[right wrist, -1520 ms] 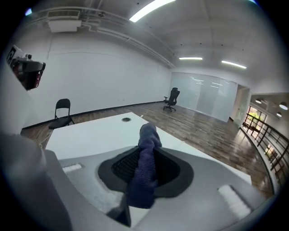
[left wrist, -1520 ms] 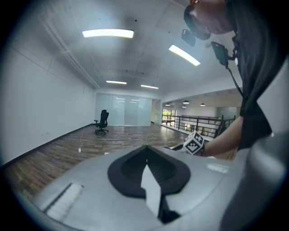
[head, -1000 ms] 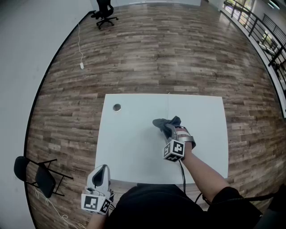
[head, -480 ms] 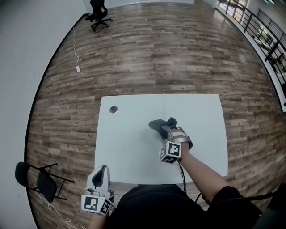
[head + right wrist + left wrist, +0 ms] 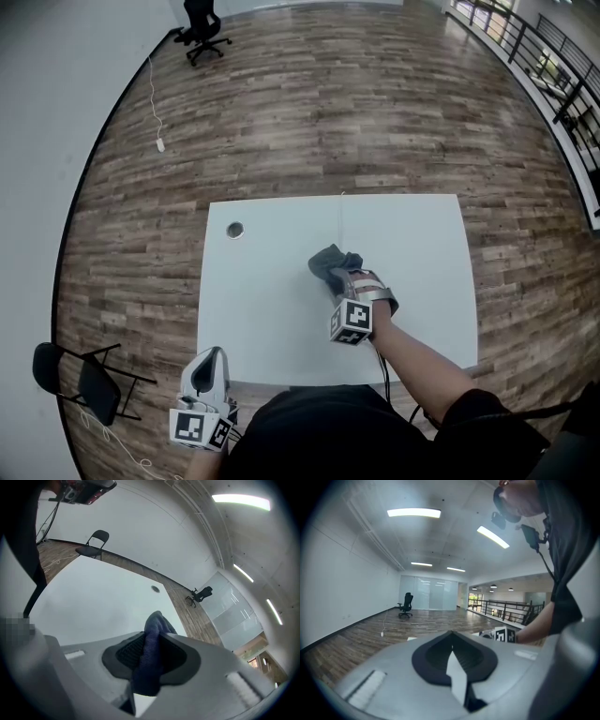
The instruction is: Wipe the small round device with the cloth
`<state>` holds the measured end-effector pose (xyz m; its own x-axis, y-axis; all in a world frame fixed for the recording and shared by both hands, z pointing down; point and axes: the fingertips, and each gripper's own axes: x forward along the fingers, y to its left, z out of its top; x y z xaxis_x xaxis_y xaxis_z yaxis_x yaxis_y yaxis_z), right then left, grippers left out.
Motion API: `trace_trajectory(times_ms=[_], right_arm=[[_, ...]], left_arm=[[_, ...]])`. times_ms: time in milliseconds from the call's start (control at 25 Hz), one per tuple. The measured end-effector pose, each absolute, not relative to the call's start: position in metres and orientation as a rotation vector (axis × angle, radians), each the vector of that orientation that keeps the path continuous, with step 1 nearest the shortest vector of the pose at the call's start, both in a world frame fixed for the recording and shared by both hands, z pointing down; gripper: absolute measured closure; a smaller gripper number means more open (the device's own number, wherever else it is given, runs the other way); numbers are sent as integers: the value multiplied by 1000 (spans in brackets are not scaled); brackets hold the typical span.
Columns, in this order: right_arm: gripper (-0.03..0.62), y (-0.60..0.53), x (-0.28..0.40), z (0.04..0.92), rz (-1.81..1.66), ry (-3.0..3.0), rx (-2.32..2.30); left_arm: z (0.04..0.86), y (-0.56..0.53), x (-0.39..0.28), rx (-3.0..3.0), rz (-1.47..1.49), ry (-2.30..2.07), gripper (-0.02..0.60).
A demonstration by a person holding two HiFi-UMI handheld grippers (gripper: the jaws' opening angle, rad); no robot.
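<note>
A dark blue-grey cloth (image 5: 330, 263) hangs bunched over the middle of the white table (image 5: 272, 309), pinched between the jaws of my right gripper (image 5: 345, 278). In the right gripper view the cloth (image 5: 151, 656) fills the gap between the two pads. The small round device (image 5: 234, 230) lies near the table's far left corner, well apart from the cloth; it shows as a small disc (image 5: 155, 588) ahead of the right gripper. My left gripper (image 5: 208, 367) hangs below the table's near left edge, its jaws together with nothing in them (image 5: 452, 660).
A folding chair (image 5: 80, 375) stands on the wood floor left of the table, and an office chair (image 5: 202, 19) far off. A thin cable (image 5: 342, 220) runs across the table's far side. A railing (image 5: 553, 70) lines the right.
The right gripper with the cloth has shifted slightly left and toward the table's near side. The left gripper has stayed where it was.
</note>
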<state>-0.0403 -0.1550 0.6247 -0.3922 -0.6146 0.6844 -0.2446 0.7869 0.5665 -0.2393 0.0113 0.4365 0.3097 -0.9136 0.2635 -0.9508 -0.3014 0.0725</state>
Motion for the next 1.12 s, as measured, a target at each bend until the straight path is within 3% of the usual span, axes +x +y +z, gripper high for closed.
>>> trace_trajectory(times_ms=[720, 960, 1120], right_arm=[[540, -137, -67, 663, -305, -2103, 570], [546, -116, -67, 700, -68, -2107, 475], [548, -105, -64, 669, -118, -2196, 497]], left_arm=[[430, 22, -265, 2303, 330, -1781, 578], [426, 20, -266, 2315, 361, -1767, 578], [427, 14, -261, 2339, 338, -1749, 578]])
